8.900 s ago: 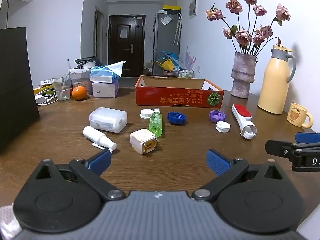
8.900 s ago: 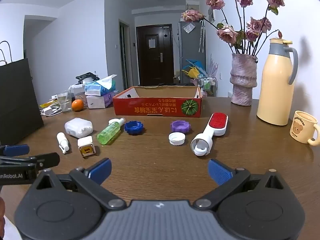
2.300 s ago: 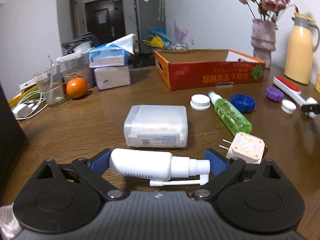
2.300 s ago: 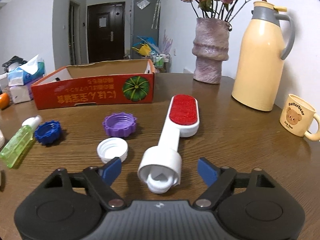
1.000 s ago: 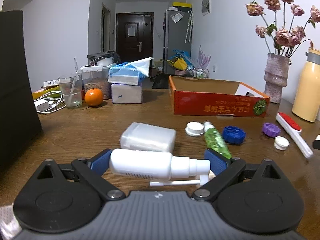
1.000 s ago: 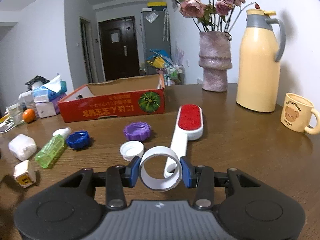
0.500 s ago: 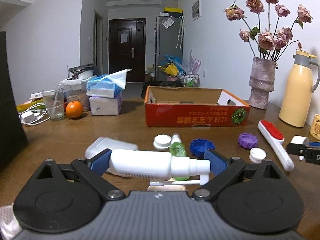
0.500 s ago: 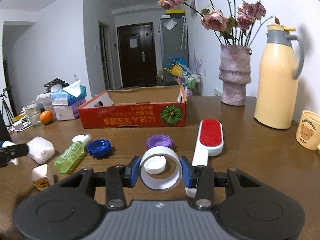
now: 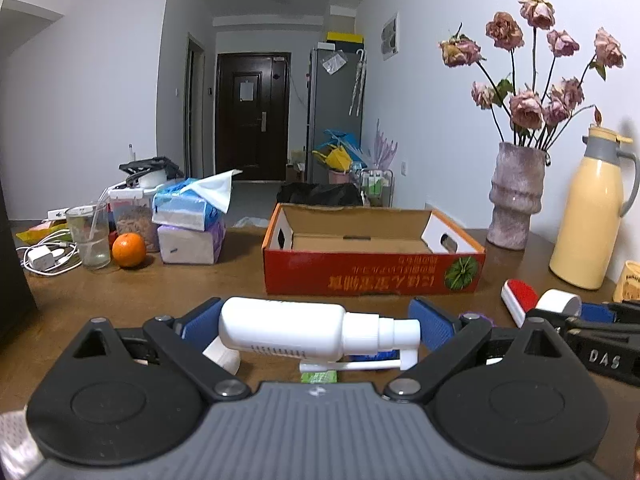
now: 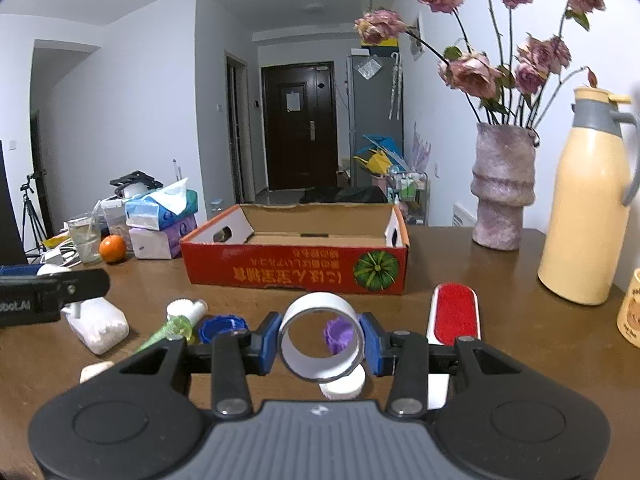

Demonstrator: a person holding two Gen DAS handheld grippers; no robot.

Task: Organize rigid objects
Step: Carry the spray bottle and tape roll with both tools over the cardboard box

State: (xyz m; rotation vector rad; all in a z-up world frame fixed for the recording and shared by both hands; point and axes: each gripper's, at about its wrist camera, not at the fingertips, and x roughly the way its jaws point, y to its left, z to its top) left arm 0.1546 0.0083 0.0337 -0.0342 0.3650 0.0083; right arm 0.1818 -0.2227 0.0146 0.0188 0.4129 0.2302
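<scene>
My left gripper (image 9: 316,322) is shut on a white spray bottle (image 9: 280,326), held crosswise above the table with its nozzle to the right. My right gripper (image 10: 320,340) is shut on the white ring handle (image 10: 316,302) of a lint brush, whose red head (image 10: 454,312) points away to the right. The open red cardboard box (image 10: 296,274) stands just beyond both grippers. On the table below lie a green bottle (image 10: 176,326), a blue cap (image 10: 222,328), a purple cap (image 10: 338,330), white caps (image 10: 344,386), a clear plastic box (image 10: 98,324) and a plug adapter (image 10: 94,370).
A vase of dried roses (image 10: 502,184), a cream thermos (image 10: 588,204) and a mug (image 10: 630,312) stand to the right. Tissue packs (image 9: 188,220), an orange (image 9: 129,250), a glass (image 9: 89,236) and charger cables (image 9: 44,258) sit at the back left. A black bag stands at the left edge.
Both grippers have risen and moved toward the red box, each still holding its object. The loose items on the table have slid lower in both views.
</scene>
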